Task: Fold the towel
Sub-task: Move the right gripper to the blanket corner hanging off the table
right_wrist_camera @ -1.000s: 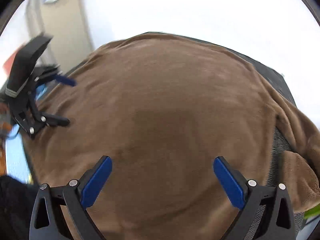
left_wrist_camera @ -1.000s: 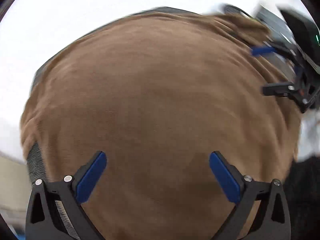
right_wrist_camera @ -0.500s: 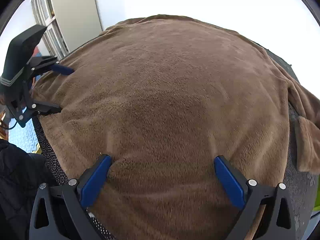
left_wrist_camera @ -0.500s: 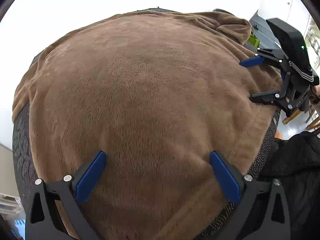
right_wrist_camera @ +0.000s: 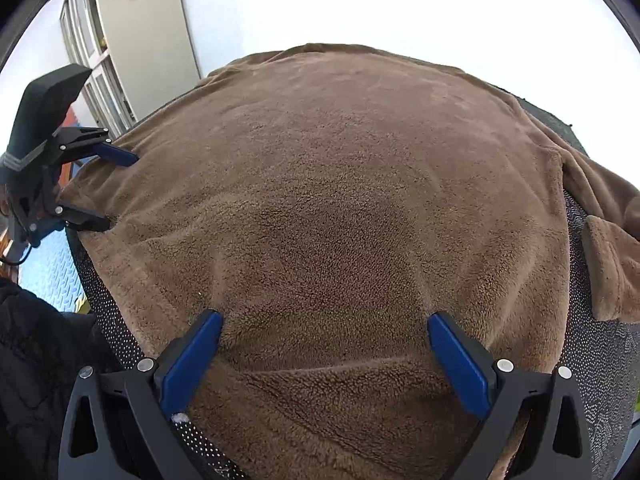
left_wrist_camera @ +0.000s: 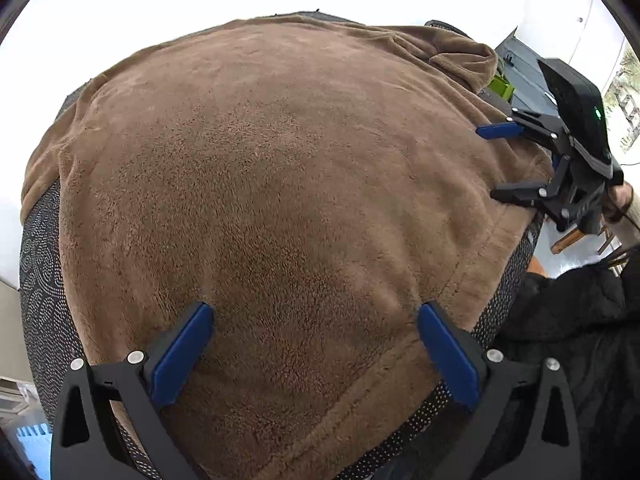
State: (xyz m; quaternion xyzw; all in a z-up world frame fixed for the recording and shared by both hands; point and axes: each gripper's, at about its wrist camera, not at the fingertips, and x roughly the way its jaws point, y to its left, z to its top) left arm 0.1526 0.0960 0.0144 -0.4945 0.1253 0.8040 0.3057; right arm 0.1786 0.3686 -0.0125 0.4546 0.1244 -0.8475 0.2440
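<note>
A brown fleece towel (left_wrist_camera: 288, 184) (right_wrist_camera: 340, 200) lies spread flat over a dark dotted table surface (left_wrist_camera: 40, 280) (right_wrist_camera: 600, 380). My left gripper (left_wrist_camera: 314, 312) is open, both blue fingertips resting on the towel close to its near hem. My right gripper (right_wrist_camera: 325, 319) is open too, fingertips pressing into the pile near the hem. Each shows in the other's view: the right gripper (left_wrist_camera: 488, 164) at the towel's right side, the left gripper (right_wrist_camera: 120, 191) at its left side. One far corner (right_wrist_camera: 608, 272) (left_wrist_camera: 460, 56) is bunched and turned over.
A grey cabinet with shelves (right_wrist_camera: 140, 40) stands at the left, above a blue floor mat (right_wrist_camera: 52, 272). A person's dark sleeve (left_wrist_camera: 580, 320) (right_wrist_camera: 40, 360) is close to the table's near edge. A green object (left_wrist_camera: 500, 86) sits beyond the bunched corner. White wall behind.
Both grippers have drawn back towards the towel's near hem and settled on it, still open. More of the hem and the dotted table edge now shows.
</note>
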